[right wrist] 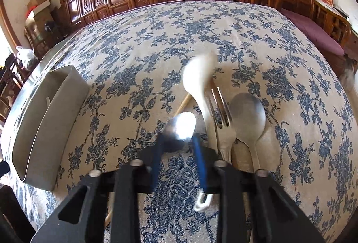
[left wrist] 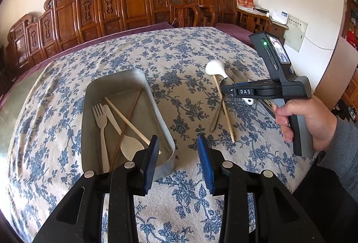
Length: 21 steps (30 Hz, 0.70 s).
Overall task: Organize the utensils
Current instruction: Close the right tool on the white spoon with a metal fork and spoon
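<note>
The left wrist view is showing the left gripper (left wrist: 177,142) hanging part open and empty beside a metal tray (left wrist: 156,106) holding a plastic fork (left wrist: 100,117) and chopsticks (left wrist: 127,120). The right wrist view is showing the right gripper (right wrist: 179,144) closing around a steel spoon (right wrist: 181,126); firm contact is blurred. A floral cloth (right wrist: 156,41) is covering the desk before carved wooden seating (left wrist: 134,1).

Surface: table under a cream cloth with blue floral print (left wrist: 179,53). Left: rectangular grey metal tray (left wrist: 165,122). Right, well apart: white ceramic spoon (right wrist: 197,77), steel fork (right wrist: 220,106), grey metal spoon (right wrist: 248,115), wooden chopstick (left wrist: 223,106).
</note>
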### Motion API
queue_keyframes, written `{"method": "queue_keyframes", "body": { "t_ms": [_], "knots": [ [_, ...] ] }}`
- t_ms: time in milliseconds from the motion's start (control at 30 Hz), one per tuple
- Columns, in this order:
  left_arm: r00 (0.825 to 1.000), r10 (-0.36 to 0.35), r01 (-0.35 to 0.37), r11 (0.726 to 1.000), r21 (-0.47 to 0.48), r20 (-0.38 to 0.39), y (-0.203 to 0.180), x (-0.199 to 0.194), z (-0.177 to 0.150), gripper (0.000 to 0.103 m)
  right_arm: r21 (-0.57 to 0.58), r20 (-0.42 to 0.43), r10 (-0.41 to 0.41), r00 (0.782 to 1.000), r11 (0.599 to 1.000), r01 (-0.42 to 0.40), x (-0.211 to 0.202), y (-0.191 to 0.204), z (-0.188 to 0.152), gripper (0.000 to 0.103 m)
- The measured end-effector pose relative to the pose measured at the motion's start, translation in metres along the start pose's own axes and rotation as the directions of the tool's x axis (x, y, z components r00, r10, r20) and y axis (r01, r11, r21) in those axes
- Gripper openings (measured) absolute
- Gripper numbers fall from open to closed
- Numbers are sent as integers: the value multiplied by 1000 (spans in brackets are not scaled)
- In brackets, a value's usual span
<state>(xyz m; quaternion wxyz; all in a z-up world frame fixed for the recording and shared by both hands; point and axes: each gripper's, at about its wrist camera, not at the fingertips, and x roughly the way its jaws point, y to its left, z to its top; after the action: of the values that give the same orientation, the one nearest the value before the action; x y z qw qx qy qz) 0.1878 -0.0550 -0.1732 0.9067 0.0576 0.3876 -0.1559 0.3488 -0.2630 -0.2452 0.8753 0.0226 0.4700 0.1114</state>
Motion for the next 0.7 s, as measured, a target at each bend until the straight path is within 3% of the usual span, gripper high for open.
{"method": "queue_keyframes", "body": {
  "t_ms": [133, 367, 700],
  "knots": [
    [1000, 7, -7, 1000, 4, 3, -3, -1, 1, 34, 27, 17, 68, 998, 997, -68, -3, -6, 2, 10],
    [1000, 25, -25, 1000, 11, -5, -9, 1, 2, 34, 36, 72, 150, 986, 988, -153, -31, -10, 2, 3],
    [1000, 0, 1, 1000, 15, -15, -28, 15, 22, 34, 75, 159, 154, 975, 983, -168, -74, -45, -3, 2]
  ]
}}
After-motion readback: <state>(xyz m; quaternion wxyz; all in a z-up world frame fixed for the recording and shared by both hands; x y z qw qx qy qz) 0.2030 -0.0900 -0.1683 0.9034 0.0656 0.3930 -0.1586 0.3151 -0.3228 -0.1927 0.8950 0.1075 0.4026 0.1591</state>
